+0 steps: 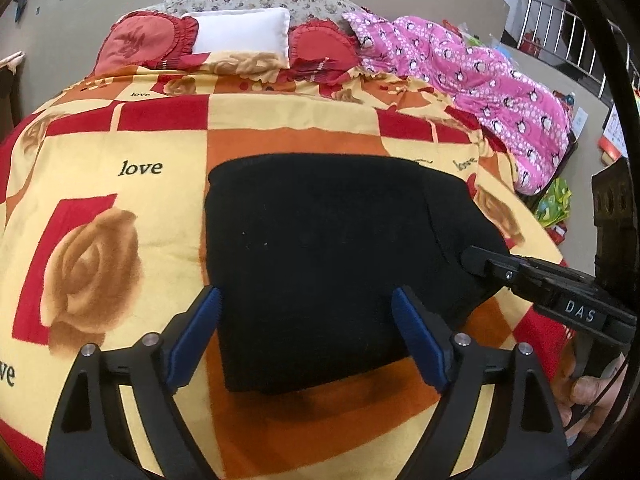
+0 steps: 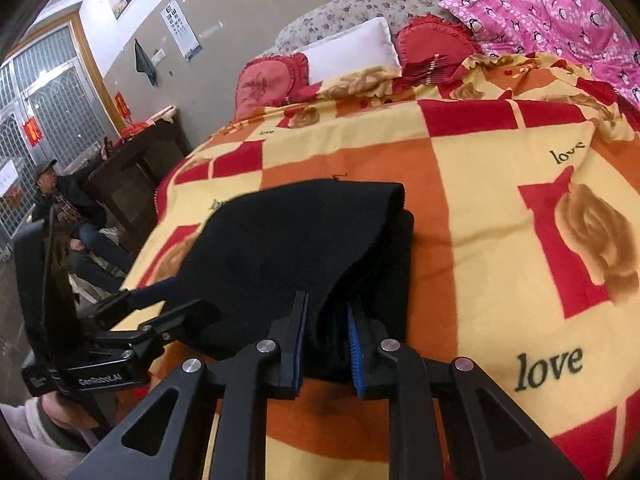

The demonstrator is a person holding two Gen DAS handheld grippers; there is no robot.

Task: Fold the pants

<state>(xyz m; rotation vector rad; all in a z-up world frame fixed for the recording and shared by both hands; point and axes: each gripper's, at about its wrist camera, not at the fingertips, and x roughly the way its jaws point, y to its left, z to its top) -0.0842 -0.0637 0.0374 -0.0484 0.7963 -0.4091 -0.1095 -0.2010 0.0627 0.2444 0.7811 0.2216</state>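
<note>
The black pants [image 1: 320,248] lie folded into a thick rectangle on the red, orange and yellow blanket [image 1: 120,184]. My left gripper [image 1: 306,300] is open, its blue pads spread wide over the near part of the pants. My right gripper [image 2: 328,308] is shut on the near right edge of the pants [image 2: 288,252], with black cloth between its blue pads and a flap lifted. The right gripper also shows in the left wrist view [image 1: 476,260], touching the pants' right side. The left gripper shows in the right wrist view [image 2: 160,300] at the pants' left edge.
Red heart cushions [image 1: 140,44], a white pillow [image 1: 244,34] and a pink quilt [image 1: 500,88] lie at the head and right of the bed. A dark wooden cabinet [image 2: 132,168] and a seated person [image 2: 68,212] are left of the bed. A metal railing [image 1: 560,16] stands far right.
</note>
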